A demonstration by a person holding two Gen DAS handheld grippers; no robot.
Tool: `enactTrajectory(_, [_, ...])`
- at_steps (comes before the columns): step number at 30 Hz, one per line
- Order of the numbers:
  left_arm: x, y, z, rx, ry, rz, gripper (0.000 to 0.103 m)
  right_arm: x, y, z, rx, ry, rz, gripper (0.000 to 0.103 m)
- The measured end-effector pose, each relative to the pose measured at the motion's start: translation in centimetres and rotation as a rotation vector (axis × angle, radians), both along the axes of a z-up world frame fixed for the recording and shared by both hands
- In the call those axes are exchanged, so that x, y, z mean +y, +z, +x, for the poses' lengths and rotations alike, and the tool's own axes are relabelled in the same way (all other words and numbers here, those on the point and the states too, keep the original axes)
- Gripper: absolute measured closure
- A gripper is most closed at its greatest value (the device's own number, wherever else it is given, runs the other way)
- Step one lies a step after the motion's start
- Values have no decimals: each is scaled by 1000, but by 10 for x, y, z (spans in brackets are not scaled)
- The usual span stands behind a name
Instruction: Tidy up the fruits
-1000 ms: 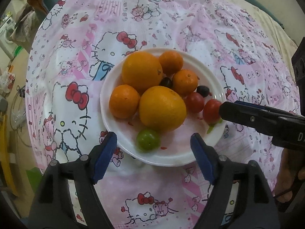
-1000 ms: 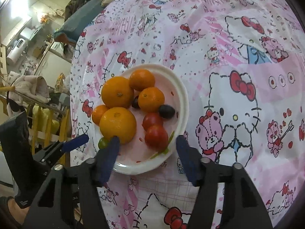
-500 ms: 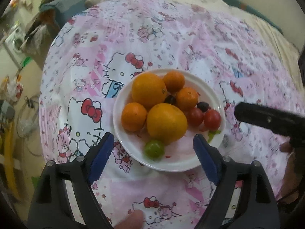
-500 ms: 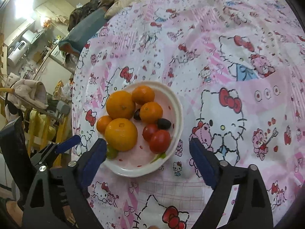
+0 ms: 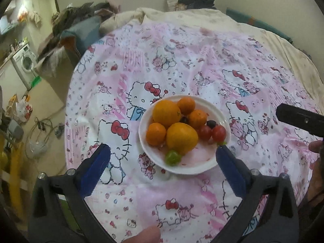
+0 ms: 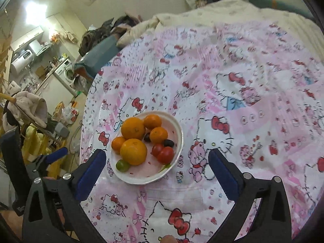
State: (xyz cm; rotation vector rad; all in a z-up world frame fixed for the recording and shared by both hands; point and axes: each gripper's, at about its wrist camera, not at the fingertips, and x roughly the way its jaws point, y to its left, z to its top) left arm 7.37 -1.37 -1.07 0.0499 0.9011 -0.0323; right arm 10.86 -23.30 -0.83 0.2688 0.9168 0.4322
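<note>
Both tongs, left (image 5: 163,157) and right (image 6: 157,160), have just been opening wide, gripping nothing, hovering over a fruit-filled plate (image 5: 202,167) sitting on a pink cartoon-cat cloth (image 5: 202,60).

Left gripper (image 5: 163,154): jaws spread wide after just opening, nothing between the blue pads, held above the near rim of the plate (image 5: 190,168), pointing steeply down. A fingertip (image 5: 144,235) shows at the bottom edge.

Right gripper (image 6: 157,158): jaws likewise just opened to full spread, empty, above and on the near side of the plate, angled down. From the left camera, it sits right of the plate, clear of it.
</note>
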Motion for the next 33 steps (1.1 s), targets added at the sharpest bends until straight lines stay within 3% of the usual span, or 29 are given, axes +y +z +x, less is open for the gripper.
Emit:
enactTrajectory(8, [3,9,-26,-10,5,-58,0,-9,4,-43,-26,-39,-33,0])
enactTrajectory(16, [20,6,-50,-9,83,-86,0,-2,0,-74,-80,-86,-98,0])
enactTrajectory(24, [21,0,-57,-26,101,-85,0,16,-9,-80,-106,-71,-162,0])
enactTrajectory(33, [22,-3,-54,-15,110,-101,0,19,-15,-74,-102,-73,-167,0])
